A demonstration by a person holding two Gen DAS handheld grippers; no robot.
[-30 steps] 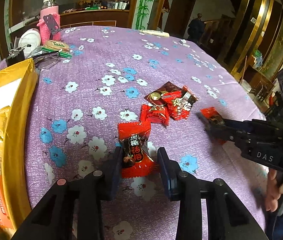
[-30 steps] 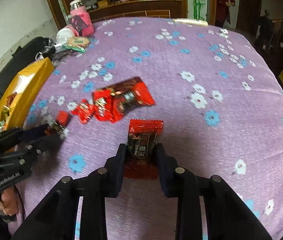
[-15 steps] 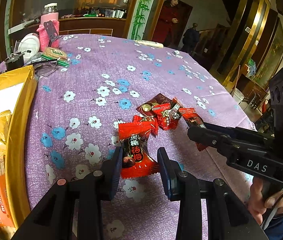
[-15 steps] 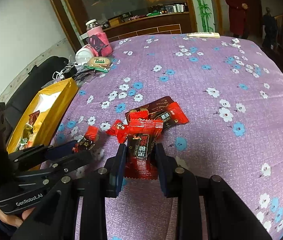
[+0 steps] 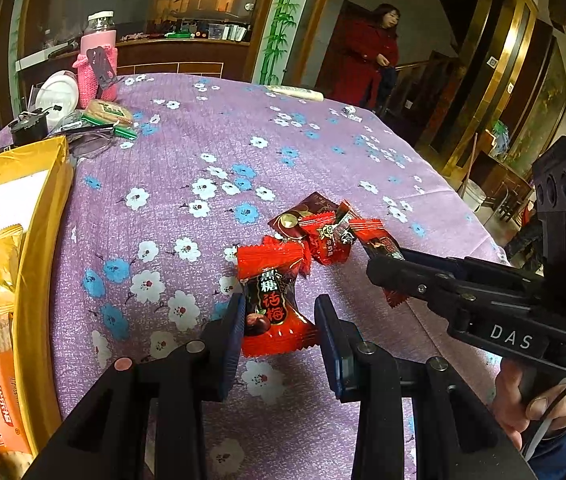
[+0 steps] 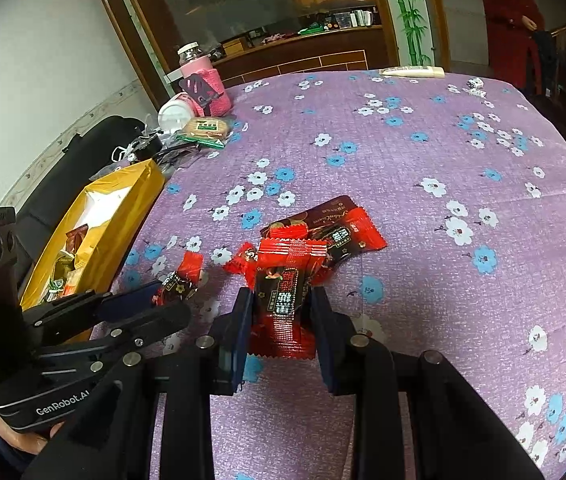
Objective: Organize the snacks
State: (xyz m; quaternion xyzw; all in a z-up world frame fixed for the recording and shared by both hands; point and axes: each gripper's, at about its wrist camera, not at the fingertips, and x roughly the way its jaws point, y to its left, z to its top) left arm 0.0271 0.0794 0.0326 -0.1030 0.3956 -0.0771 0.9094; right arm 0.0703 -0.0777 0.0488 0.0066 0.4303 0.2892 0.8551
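Note:
My left gripper [image 5: 279,320] is shut on a red plum-candy packet [image 5: 273,304], held just above the purple flowered tablecloth [image 5: 187,140]. In the right wrist view that same left gripper [image 6: 163,304] reaches in from the left with the small candy [image 6: 179,280] in its tips. My right gripper [image 6: 283,312] is shut on a red-and-black snack packet [image 6: 287,296]. From the left wrist view the right gripper [image 5: 379,268] comes in from the right, its packet [image 5: 383,246] sticking out. A pile of red snacks [image 5: 323,232] [image 6: 339,232] lies just beyond both grippers.
A yellow box [image 5: 39,240] [image 6: 123,208] holding biscuit packs stands along the table's left edge. Behind it are a pink bottle [image 5: 99,60], a white lid [image 5: 57,90] and a round biscuit pack [image 5: 109,114]. A white tube [image 5: 295,92] lies at the far edge. A person in red [image 5: 367,60] stands in the doorway.
Both views have tilted upward and show more of the room. The right gripper with its packet has come closer to the pile and the left gripper. Both grips are unchanged.

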